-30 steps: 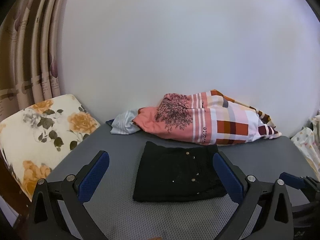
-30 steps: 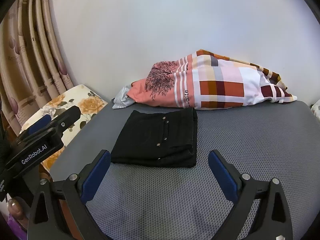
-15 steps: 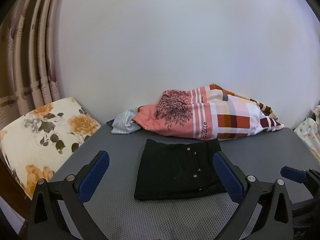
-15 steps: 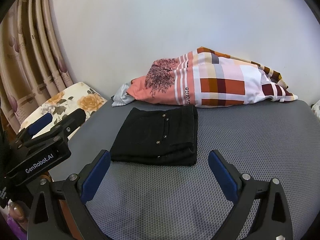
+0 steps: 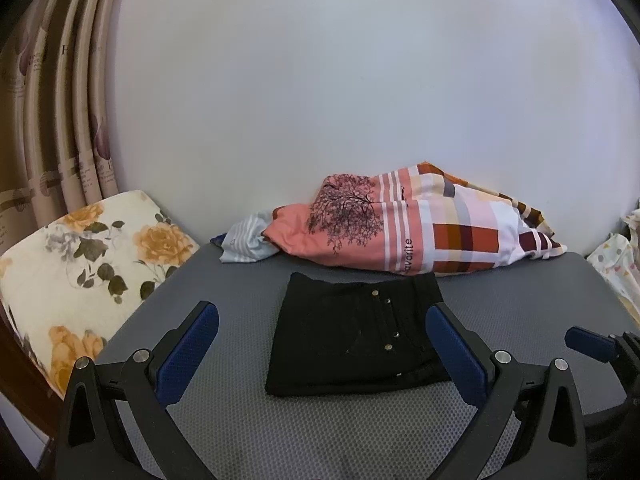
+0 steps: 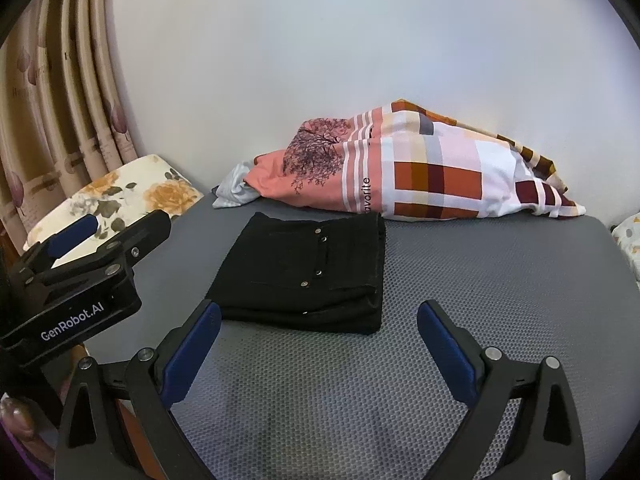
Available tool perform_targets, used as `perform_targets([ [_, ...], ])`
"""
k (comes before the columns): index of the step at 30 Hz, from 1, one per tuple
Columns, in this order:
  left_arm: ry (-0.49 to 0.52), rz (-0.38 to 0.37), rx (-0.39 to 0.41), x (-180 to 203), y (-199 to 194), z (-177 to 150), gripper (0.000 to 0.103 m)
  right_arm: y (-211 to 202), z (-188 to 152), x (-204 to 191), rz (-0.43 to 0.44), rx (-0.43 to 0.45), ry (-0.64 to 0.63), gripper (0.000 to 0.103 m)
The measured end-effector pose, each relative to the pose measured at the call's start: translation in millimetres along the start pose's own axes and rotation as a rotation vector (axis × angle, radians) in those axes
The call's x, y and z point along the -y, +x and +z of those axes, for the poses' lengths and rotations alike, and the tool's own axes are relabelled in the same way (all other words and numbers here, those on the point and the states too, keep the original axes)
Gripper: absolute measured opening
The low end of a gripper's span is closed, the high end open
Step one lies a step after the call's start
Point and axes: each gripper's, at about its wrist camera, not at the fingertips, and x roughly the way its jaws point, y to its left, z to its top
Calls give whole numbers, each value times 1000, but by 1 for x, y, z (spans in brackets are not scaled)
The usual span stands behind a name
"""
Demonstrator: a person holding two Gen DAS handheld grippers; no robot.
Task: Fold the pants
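The black pants [image 5: 356,340] lie folded into a compact rectangle on the grey mesh surface [image 5: 248,432], small metal studs facing up. They also show in the right wrist view [image 6: 308,276]. My left gripper [image 5: 322,332] is open and empty, held above the surface in front of the pants. My right gripper [image 6: 318,336] is open and empty, just short of the pants' near edge. The left gripper's body [image 6: 76,280] shows at the left of the right wrist view.
A pink and checked cloth bundle [image 5: 404,228] lies against the white wall behind the pants. A floral cushion [image 5: 80,264] sits at the left edge, curtains [image 5: 52,120] behind it. A pale patterned cloth [image 5: 616,260] shows at the far right.
Both grippers have drawn back and risen slightly from the folded pants. The pants have not moved. Both stay open.
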Motion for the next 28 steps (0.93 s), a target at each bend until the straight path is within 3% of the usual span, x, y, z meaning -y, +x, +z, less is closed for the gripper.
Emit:
perform_targets([
  [20,-7,17,-49,1,13,-7,103,13,0,5,-10,-28,-5,99],
  [28,-38,20,-29,-6,10,-8,103,16,2,6,-8,-32,-8,98],
])
